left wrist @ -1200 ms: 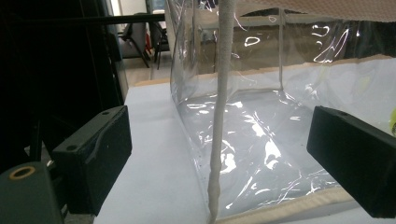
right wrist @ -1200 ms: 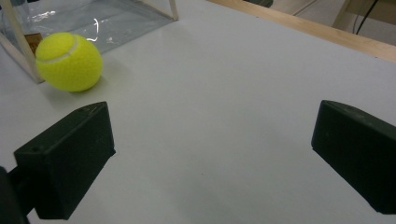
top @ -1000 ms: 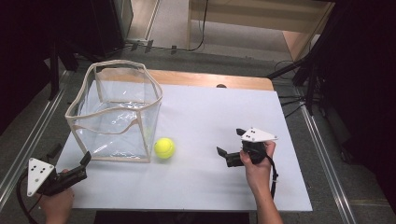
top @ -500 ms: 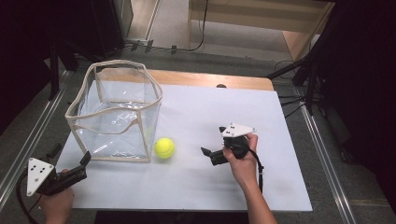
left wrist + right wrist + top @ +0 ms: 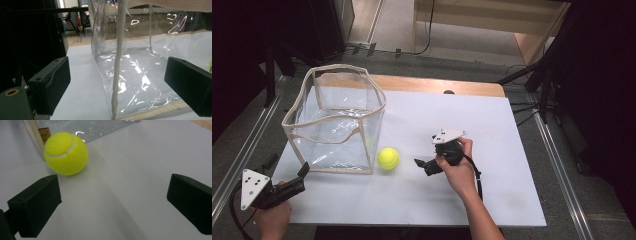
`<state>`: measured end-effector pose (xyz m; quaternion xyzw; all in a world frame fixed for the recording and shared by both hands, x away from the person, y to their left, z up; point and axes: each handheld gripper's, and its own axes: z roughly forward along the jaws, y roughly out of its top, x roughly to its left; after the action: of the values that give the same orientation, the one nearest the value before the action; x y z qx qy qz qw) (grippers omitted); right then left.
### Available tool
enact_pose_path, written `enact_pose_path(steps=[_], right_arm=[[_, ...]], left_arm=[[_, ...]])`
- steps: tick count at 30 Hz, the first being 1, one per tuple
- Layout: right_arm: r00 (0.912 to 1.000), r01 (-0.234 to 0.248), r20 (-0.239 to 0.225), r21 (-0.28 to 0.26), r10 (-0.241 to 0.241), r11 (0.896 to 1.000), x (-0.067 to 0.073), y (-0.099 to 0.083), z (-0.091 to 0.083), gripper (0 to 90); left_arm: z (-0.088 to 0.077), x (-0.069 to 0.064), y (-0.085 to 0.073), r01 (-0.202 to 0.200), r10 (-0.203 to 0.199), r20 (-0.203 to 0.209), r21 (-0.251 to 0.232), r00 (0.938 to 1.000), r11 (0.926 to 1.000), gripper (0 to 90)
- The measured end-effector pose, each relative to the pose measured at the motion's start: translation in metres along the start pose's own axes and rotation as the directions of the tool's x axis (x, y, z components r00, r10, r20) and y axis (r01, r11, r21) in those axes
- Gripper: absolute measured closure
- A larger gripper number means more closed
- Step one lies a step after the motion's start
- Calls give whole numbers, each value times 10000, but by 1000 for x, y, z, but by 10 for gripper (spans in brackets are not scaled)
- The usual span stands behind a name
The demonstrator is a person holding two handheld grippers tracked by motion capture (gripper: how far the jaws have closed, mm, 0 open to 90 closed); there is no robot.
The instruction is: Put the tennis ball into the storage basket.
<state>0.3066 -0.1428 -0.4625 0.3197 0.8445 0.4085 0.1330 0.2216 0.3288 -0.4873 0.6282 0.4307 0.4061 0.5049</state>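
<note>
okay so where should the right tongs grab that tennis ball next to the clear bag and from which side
Grip the tennis ball across its widest middle, coming in from its open side, where the right tongs already sit, open and facing it. The ball is round, so any diameter would hold, but the clear bag stands close on the far side, so probably keep the jaws spanning the ball along the bag's wall, not toward it.

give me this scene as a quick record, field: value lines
surface: white table top
container: clear bag with beige trim, upright, open at top
ball: yellow tennis ball, on the table beside the bag's near right corner
left tool: open, empty, aimed at the bag's near left corner
right tool: open, empty, pointed at the ball, not touching it
</note>
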Motion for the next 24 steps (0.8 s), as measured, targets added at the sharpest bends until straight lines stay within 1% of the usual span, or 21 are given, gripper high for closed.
enact_pose_path(steps=[3, 5, 7, 8, 14, 15, 16, 21, 22, 23, 24], right_arm=[[9999, 78, -114, 99, -77, 9999, 1, 2, 3, 0], [9996, 156, -222, 247, -151, 9996, 4, 6, 10, 0], [9994, 172, -297, 310, -162, 9994, 5, 7, 11, 0], [9987, 271, -438, 366, -255, 9990, 8, 10, 15, 0], [9958, 573, -748, 648, -524, 9962, 15, 18, 28, 0], [9958, 573, -748, 648, -524, 9962, 15, 18, 28, 0], [9948, 665, -824, 751, -602, 9950, 17, 21, 32, 0], [9929, 728, -1010, 925, -634, 9930, 21, 26, 43, 0], [9918, 815, -1065, 953, -713, 9921, 22, 27, 45, 0], [9918, 815, -1065, 953, -713, 9921, 22, 27, 45, 0], [9904, 841, -1180, 1026, -718, 9912, 24, 28, 49, 0]], left_arm=[[0, 0, 0, 19, -19, -7, -19, 10000, 10000, 69], [0, 0, 0, -4, 4, -19, 10, 10000, 10000, 69], [0, 0, 0, 12, -12, 8, -62, 10000, 10000, 69], [0, 1, 0, 11, -11, 25, -55, 10000, 10000, 69], [0, 0, 0, 13, -13, 18, -52, 10000, 10000, 69], [0, 0, 0, 13, -13, 18, -52, 10000, 10000, 69], [0, 0, 0, 13, -13, 14, -52, 10000, 10000, 69], [0, 1, 0, 86, -86, 29, -86, 10000, 9999, 69], [0, 1, 0, 86, -86, 29, -86, 10000, 9999, 69], [0, 1, 0, 84, -84, 29, -86, 10000, 9999, 69], [0, 1, 0, 73, -73, 33, -78, 10000, 9999, 69]])
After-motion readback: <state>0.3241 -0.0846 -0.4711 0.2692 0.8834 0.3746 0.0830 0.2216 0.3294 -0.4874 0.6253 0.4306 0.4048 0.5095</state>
